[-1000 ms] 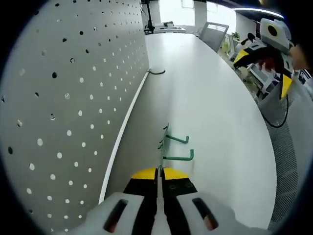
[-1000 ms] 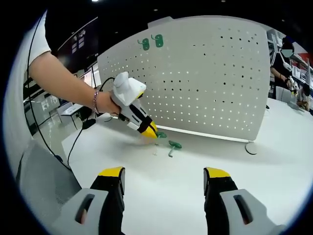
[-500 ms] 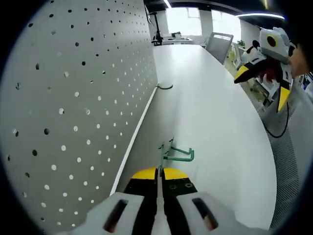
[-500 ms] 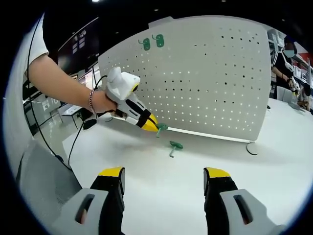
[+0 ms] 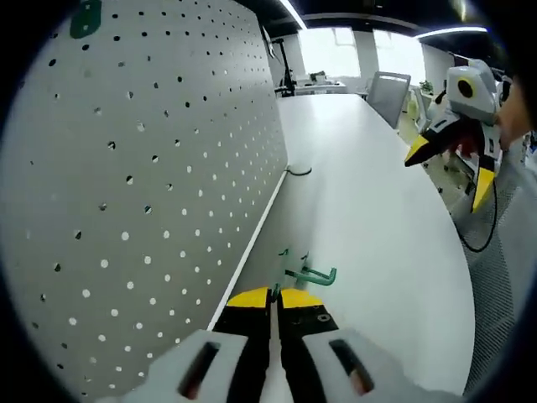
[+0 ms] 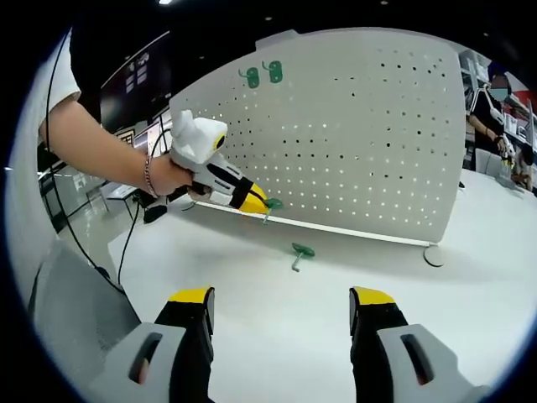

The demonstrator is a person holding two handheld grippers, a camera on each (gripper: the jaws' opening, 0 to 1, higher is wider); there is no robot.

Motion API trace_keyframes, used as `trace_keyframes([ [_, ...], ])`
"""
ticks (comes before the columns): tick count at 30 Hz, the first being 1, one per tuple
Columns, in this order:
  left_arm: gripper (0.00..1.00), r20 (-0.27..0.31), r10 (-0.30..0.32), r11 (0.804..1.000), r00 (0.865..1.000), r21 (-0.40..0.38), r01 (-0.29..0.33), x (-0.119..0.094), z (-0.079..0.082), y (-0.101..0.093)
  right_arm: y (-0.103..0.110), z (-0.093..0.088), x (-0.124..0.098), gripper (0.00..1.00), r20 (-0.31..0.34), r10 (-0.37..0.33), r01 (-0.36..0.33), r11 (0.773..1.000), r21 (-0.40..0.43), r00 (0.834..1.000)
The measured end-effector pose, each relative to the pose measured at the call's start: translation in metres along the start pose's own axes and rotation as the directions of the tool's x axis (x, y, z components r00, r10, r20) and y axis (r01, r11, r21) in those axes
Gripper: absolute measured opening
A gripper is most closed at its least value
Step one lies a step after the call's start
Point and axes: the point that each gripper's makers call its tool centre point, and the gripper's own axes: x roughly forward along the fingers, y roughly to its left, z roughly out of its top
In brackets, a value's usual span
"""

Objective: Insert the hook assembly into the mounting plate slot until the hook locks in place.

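Observation:
My left gripper (image 5: 274, 295) is shut on a green hook (image 5: 305, 273), held above the white table (image 5: 369, 218) beside the grey pegboard (image 5: 151, 168). In the right gripper view, that left gripper (image 6: 258, 201) sits in a person's hand with the green hook (image 6: 270, 205) at its tip, close to the lower part of the pegboard (image 6: 361, 134). A second green hook (image 6: 298, 251) lies on the table in front of the board. Two green hooks (image 6: 259, 73) hang near the board's top. My right gripper (image 6: 281, 298) stands open and holds nothing; it also appears as the right gripper (image 5: 449, 168) far right.
A dark cable loop (image 6: 432, 254) lies by the board's foot at the right end. The person's forearm (image 6: 92, 143) reaches in from the left. A chair (image 5: 393, 88) and desks stand beyond the table; a person (image 6: 491, 105) is far right.
My left gripper has lifted one green hook off the table and carried it up towards the pegboard. The other hook stays on the table. My right gripper has not moved.

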Motion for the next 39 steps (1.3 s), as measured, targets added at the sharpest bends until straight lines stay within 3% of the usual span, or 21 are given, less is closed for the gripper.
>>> trace_keyframes([
  [7, 0.01, 0.027, 0.004, 1.0, 1.0, -0.001, -0.004, -0.005, 0.001, -0.007, 0.0, 0.001, -0.001, 0.63, 0.005, -0.001, 0.001, 1.0, -0.003, 1.0],
  [21, 0.01, 0.111, 0.02, 0.996, 0.994, -0.089, -0.01, -0.023, 0.019, -0.012, 0.001, 0.002, -0.001, 0.63, 0.008, 0.0, 0.0, 1.0, -0.007, 1.0],
  [39, 0.01, 0.26, 0.095, 0.963, 0.961, -0.27, -0.023, -0.062, 0.049, -0.007, 0.003, 0.003, -0.001, 0.63, 0.006, 0.005, -0.005, 1.0, -0.015, 1.0],
])
